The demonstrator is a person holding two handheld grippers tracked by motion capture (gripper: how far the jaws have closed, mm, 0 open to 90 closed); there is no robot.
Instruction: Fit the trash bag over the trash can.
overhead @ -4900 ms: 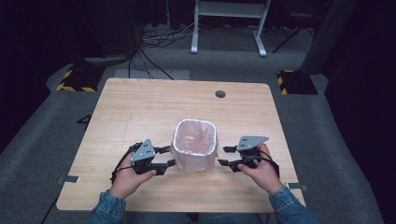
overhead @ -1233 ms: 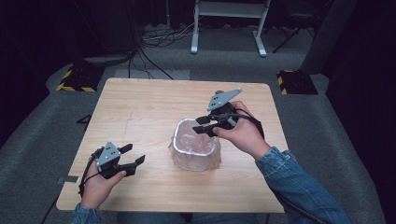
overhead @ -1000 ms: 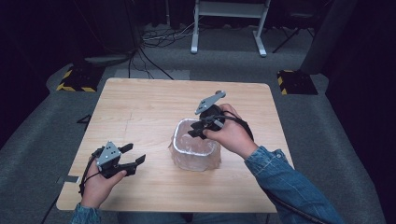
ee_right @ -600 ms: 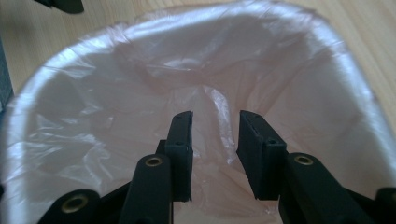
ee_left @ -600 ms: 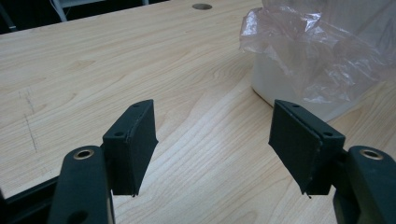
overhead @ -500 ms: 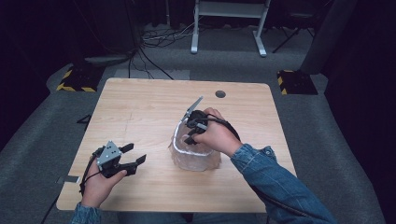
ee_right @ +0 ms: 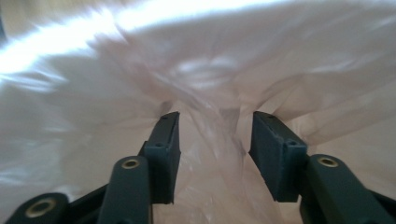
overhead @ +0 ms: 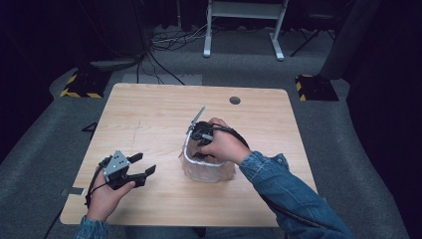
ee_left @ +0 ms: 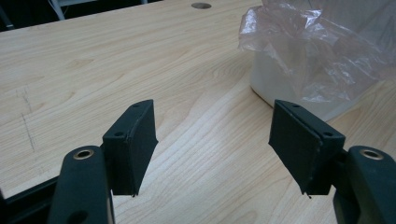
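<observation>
Material: pale wood-grain table (overhead: 149, 114) under a small white bin (overhead: 204, 167) lined with a thin clear plastic bag (ee_left: 317, 51).
Landmark: the bin, standing a little nearer the person than the middle of the table.
Bag: crinkled film draped over the bin's rim and down its outer walls; inside, it gathers into loose folds.
Right gripper (overhead: 199, 144): reaches down into the bin's mouth from its far side, grey plate tilted up and away from the person. In the right gripper view (ee_right: 212, 154), its black jaws stand partly apart and have just been opening; a fold of bag film lies between them, but the pads do not press on it.
Left gripper (overhead: 142, 167): held just above the table, well to the left of the bin, jaws pointing toward it. In the left gripper view (ee_left: 212, 149) the jaws are spread wide with bare wood between them, grasping nothing.
Sleeves: blue denim on both forearms.
Table hole (overhead: 235, 100): a round dark grommet beyond the bin, near the far edge.
</observation>
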